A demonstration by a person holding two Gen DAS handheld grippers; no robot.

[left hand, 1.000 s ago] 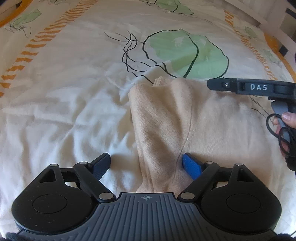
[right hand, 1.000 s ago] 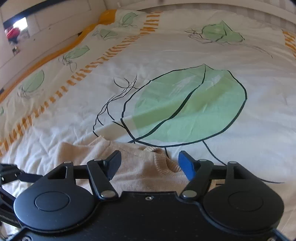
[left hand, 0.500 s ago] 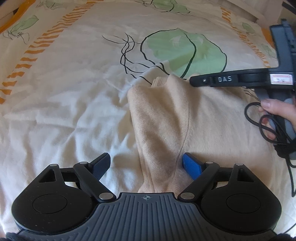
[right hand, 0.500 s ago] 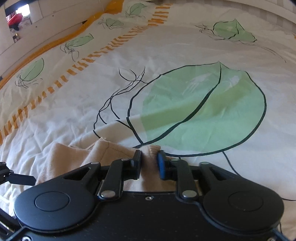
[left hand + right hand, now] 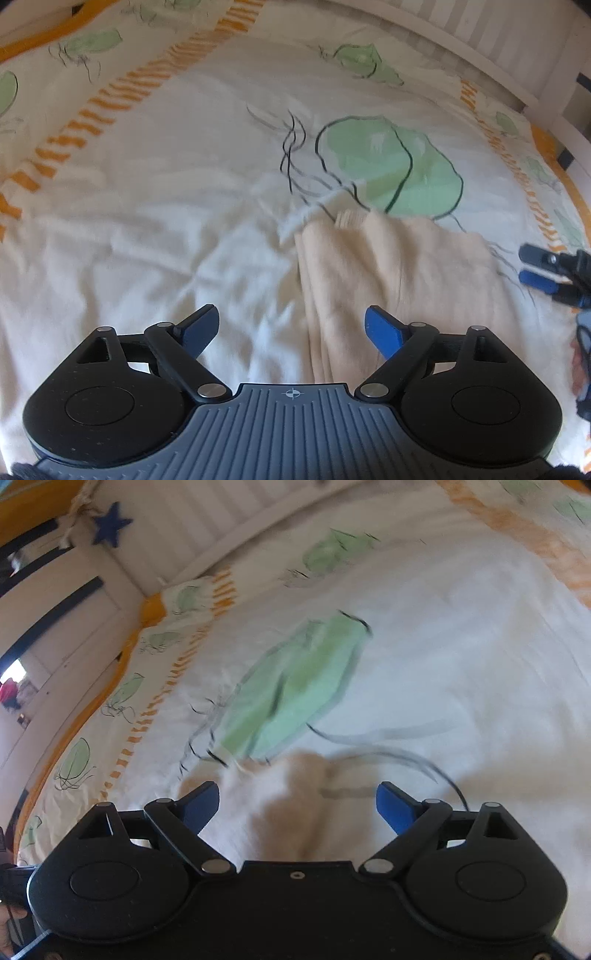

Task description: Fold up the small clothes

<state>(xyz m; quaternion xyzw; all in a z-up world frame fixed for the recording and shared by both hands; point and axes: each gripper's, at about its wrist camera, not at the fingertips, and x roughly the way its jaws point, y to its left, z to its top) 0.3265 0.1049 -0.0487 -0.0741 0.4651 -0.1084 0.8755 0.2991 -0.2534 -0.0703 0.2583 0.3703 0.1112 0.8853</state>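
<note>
A beige sweater (image 5: 391,273) is lying folded lengthwise on the bed (image 5: 147,229), its ribbed collar (image 5: 349,218) touching the printed green leaf (image 5: 391,166), probably laid flat so the next fold can run crosswise. The left tongs (image 5: 291,325) are hovering spread over its near edge, gripping nothing, likely lining up for a pinch at the hem. The right tongs (image 5: 297,805) are also spread and empty above the blurred cloth; from the left view they are sitting just off the sweater's right side.
</note>
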